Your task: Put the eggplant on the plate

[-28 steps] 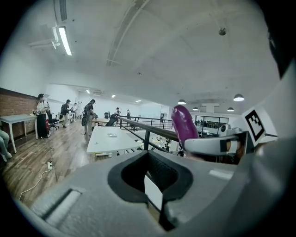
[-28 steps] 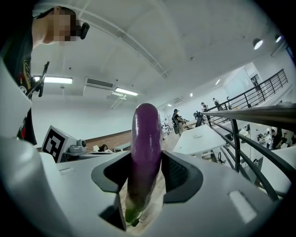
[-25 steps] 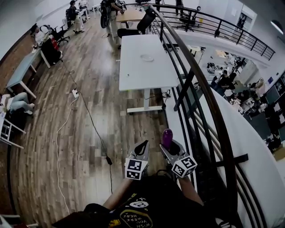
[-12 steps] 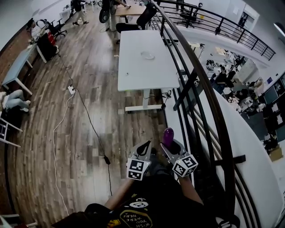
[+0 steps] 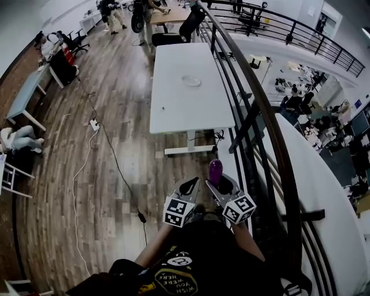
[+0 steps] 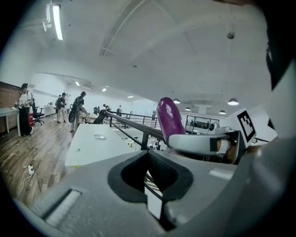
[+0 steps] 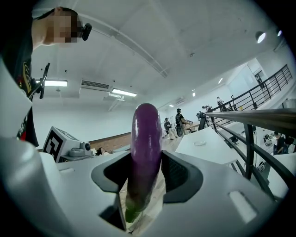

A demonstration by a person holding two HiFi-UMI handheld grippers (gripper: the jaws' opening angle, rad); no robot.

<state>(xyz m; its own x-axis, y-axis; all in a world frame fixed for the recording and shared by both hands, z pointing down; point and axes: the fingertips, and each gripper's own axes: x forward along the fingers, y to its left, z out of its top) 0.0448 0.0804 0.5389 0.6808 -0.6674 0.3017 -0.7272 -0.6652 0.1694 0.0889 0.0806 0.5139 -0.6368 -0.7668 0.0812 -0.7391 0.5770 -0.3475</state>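
Note:
A purple eggplant (image 5: 215,170) stands upright between the jaws of my right gripper (image 5: 218,184), which is shut on it; in the right gripper view the eggplant (image 7: 145,148) fills the gap between the pads, green stem end down. Beside it on the left, my left gripper (image 5: 188,189) is held at the same height, its jaws meeting with nothing between them (image 6: 148,155). The left gripper view also shows the eggplant (image 6: 170,120). Far ahead, a clear round plate (image 5: 191,81) lies on a white table (image 5: 173,104). Both grippers hang over the wooden floor, well short of the table.
A dark metal railing (image 5: 272,133) runs along the right side, close to my right gripper. A cable (image 5: 113,156) trails over the floor on the left. A blue table (image 5: 23,95) stands at the left wall, and people (image 5: 113,11) and a chair (image 5: 173,34) are beyond the white table.
The white table and plate have drawn nearer in the head view. Both grippers have travelled forward together, the eggplant still upright in the right one.

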